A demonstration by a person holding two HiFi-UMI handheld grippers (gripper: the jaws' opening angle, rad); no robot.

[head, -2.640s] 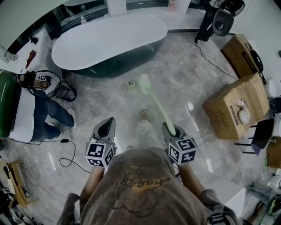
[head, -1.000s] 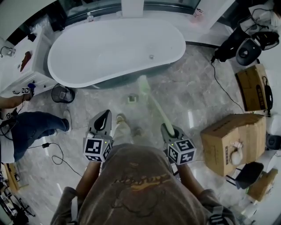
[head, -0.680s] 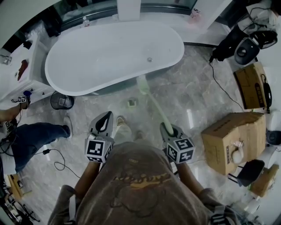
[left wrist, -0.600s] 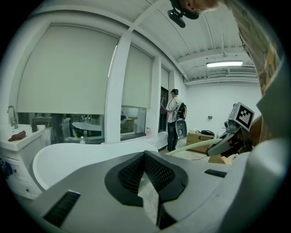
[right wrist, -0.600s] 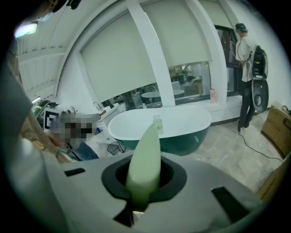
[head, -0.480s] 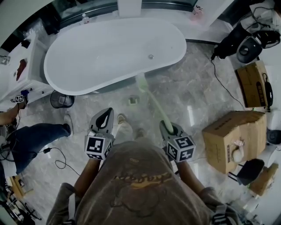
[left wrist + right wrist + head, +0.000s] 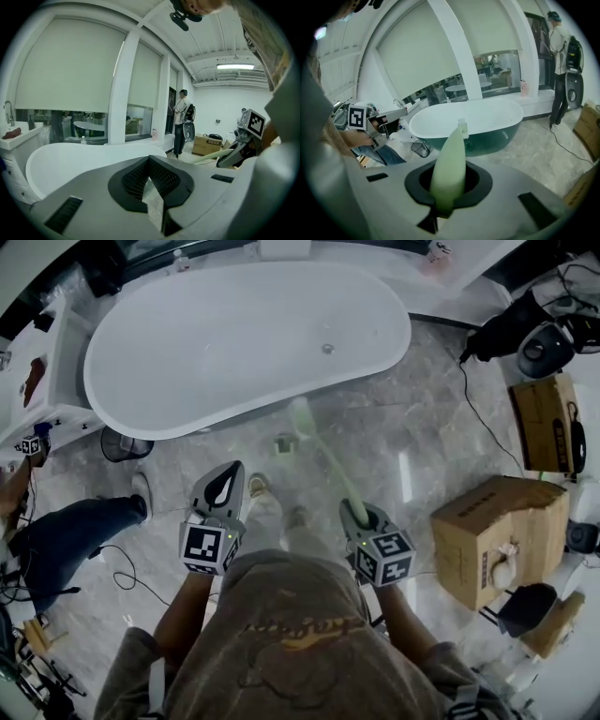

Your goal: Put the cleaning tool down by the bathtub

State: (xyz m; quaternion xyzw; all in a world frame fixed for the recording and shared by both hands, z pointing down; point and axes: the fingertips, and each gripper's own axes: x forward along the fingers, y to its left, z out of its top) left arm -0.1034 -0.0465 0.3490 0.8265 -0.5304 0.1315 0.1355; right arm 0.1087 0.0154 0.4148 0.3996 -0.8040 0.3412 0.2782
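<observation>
The cleaning tool (image 7: 326, 460) is a pale green long-handled brush. My right gripper (image 7: 354, 513) is shut on the thick end of its handle (image 7: 449, 164). The brush slants forward above the marble floor, and its head (image 7: 302, 414) hangs just in front of the white bathtub (image 7: 244, 334). In the right gripper view the bristle tip (image 7: 462, 125) lines up with the tub's rim (image 7: 487, 123). My left gripper (image 7: 222, 491) is held level beside it, shut and empty, and its jaws (image 7: 150, 168) point at the tub (image 7: 79, 159).
Two cardboard boxes (image 7: 495, 538) (image 7: 544, 416) stand at the right. Black equipment with a cable (image 7: 525, 329) sits at the far right. A wire basket (image 7: 122, 444) and a seated person's legs (image 7: 66, 532) are at the left. A small object (image 7: 284, 442) lies by the tub.
The person has walked toward the bathtub, which now lies closer and larger in the head view. The brush head has come nearer the tub's side. Both grippers hold as before.
</observation>
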